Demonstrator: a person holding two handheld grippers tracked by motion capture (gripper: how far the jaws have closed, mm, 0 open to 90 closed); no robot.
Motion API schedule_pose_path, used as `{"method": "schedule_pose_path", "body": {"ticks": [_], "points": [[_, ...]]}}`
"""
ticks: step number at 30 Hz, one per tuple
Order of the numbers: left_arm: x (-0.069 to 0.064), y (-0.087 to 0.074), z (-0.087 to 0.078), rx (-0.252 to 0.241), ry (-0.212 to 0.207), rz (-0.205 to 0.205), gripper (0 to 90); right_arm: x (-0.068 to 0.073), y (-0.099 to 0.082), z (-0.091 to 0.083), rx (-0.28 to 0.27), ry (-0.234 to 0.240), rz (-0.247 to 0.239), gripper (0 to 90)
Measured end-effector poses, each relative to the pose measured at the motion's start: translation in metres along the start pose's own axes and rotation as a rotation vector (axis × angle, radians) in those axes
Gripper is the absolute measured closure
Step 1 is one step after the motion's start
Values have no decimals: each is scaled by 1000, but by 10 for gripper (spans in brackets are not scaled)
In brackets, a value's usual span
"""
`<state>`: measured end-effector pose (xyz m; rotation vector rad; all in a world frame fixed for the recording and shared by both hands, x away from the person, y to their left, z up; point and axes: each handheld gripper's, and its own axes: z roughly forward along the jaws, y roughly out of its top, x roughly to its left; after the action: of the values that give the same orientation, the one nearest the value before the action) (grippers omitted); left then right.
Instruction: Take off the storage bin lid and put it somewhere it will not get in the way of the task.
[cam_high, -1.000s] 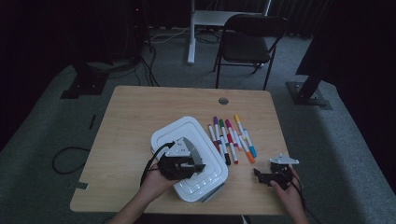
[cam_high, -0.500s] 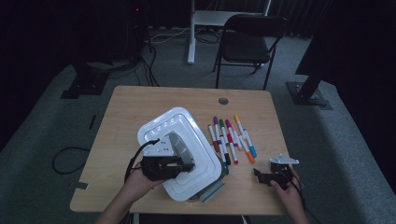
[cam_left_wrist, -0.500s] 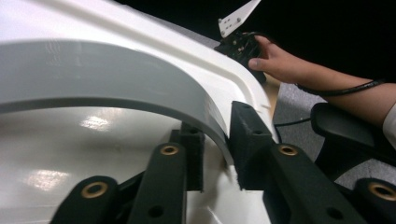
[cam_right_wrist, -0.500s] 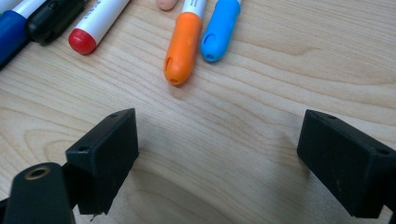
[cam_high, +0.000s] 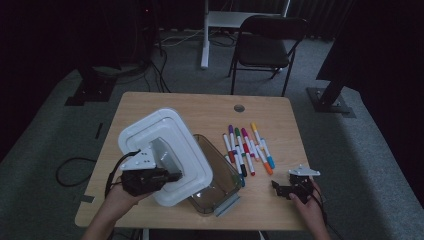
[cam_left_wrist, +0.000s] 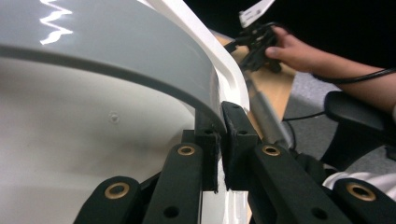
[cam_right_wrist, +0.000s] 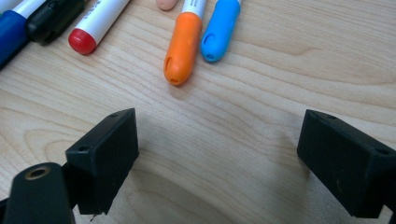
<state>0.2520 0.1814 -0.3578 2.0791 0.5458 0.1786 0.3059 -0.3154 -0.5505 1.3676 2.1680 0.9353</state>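
Wooden table (cam_high: 150, 107), frame centre: left gripper (cam_high: 172, 176), clamped on white lid (cam_high: 170, 135), has lifted it leftward, uncovering the bin (cam_high: 220, 175); right gripper (cam_high: 280, 189) waits open beside markers (cam_high: 247, 147).

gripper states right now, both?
Left gripper: shut on the white plastic box lid, clamped at its rim.
Right gripper: open, holding nothing, over the wooden table.

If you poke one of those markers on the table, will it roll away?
Probably, a little. The markers are round tubes lying flat on the smooth wooden table, so a sideways nudge would likely roll one. The orange marker has a small slot in its cap, which hardly looks enough to stop it. Packed neighbours would probably block it soon.
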Motion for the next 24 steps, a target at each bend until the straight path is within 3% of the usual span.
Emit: {"method": "schedule_pose_path", "body": {"ticks": [6, 13, 20, 21, 24], "points": [[8, -16, -21, 16, 36, -32, 868, 0, 0, 0, 0, 0, 0, 121], [21, -41, -43, 69, 64, -63, 868, 0, 0, 0, 1, 0, 0, 121], [28, -57, -56, 71, 90, -100, 872, 0, 0, 0, 1, 0, 0, 121], [33, -66, -61, 70, 101, -123, 872, 0, 0, 0, 1, 0, 0, 121], [38, -76, -62, 84, 103, -144, 873, 0, 0, 0, 0, 0, 0, 121]]}}
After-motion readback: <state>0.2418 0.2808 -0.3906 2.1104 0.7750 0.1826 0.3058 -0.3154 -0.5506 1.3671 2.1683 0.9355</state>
